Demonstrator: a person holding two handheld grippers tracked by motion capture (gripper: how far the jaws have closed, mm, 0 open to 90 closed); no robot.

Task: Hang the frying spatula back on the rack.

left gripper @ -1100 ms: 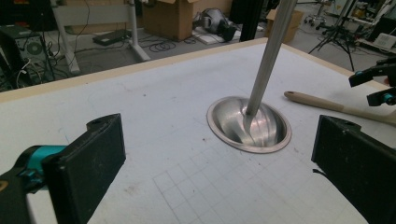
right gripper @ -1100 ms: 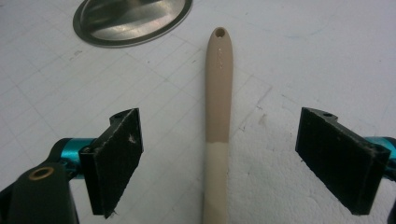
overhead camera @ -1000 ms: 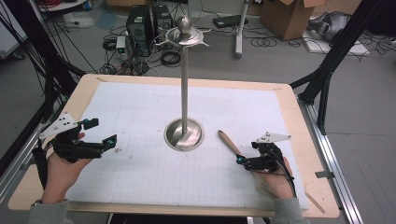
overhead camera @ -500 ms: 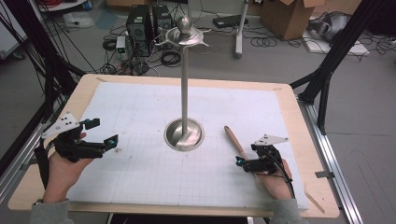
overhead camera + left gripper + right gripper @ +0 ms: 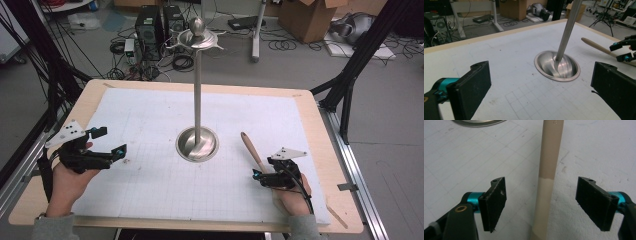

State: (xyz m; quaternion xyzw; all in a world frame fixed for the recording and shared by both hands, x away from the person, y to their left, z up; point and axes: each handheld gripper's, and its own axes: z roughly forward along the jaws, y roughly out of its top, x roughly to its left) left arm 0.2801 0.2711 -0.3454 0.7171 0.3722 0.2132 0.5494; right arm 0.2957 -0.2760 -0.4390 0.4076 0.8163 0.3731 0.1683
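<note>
The wooden stick (image 5: 252,152) lies flat on the white gridded mat (image 5: 150,125), to the right of the metal stand (image 5: 198,90) and angled toward its dished base (image 5: 557,66). The right gripper (image 5: 541,205) straddles the near part of the stick: its jaws have just been closing, yet a clear gap shows on both sides of the wood, so nothing is gripped. To take it well, I'd keep the stick centred between the pads, stay low to the mat, and close squarely so the round shaft doesn't roll aside. The left gripper (image 5: 111,150) hangs over the left of the worktop (image 5: 325,150) with its jaws wide apart and empty, well clear. The stand's tall pole (image 5: 567,30) and its top dish (image 5: 198,39) are what a lifted stick could knock.
</note>
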